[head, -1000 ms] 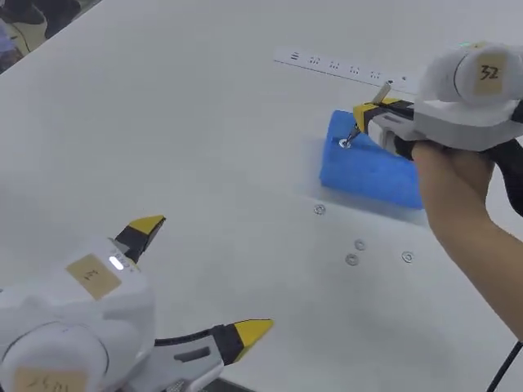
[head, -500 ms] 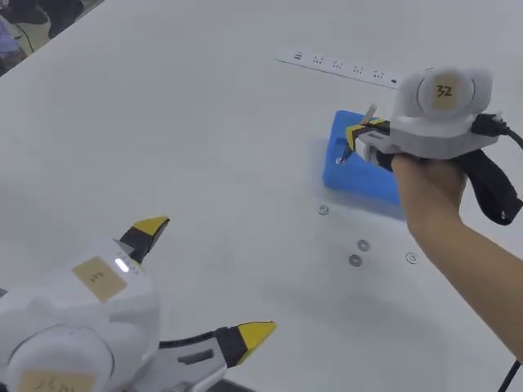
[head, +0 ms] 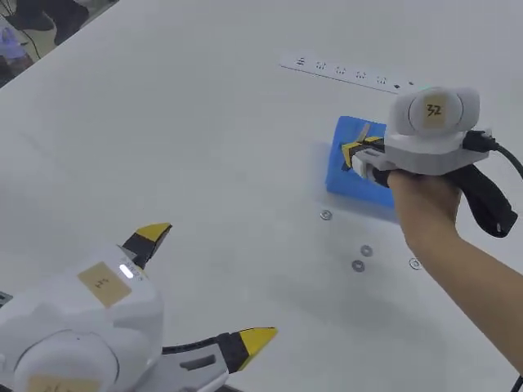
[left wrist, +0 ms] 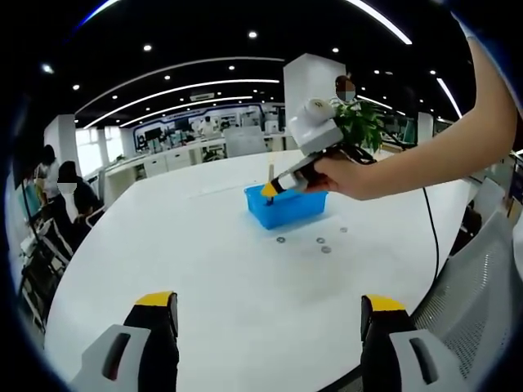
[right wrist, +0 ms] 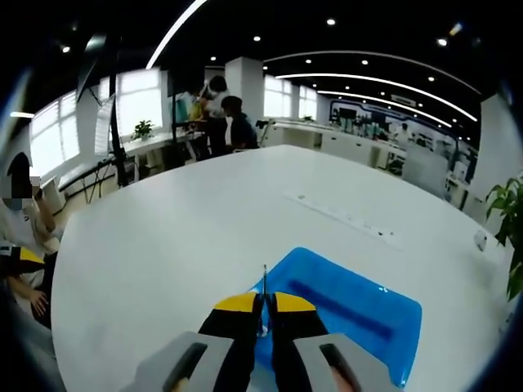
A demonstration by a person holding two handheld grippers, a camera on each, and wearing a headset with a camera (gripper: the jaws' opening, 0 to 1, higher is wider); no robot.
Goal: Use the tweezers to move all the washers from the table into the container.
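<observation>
1. Where the head view looks down on the white table (head: 163,122), the right gripper (head: 358,155) hangs over the blue container (head: 343,175). Four washers (head: 365,251) lie on the table near it. The left gripper (head: 206,284) sits low in front, its jaws spread wide.
2. In the left gripper view, its jaws stand far apart over the table, and the tweezers (left wrist: 270,174) stick up from the right gripper above the container.
3. In the right gripper view, the jaws are pressed together on the tweezers, whose tip reaches over the container's near corner. Whether the tip carries anything cannot be told.
</observation>
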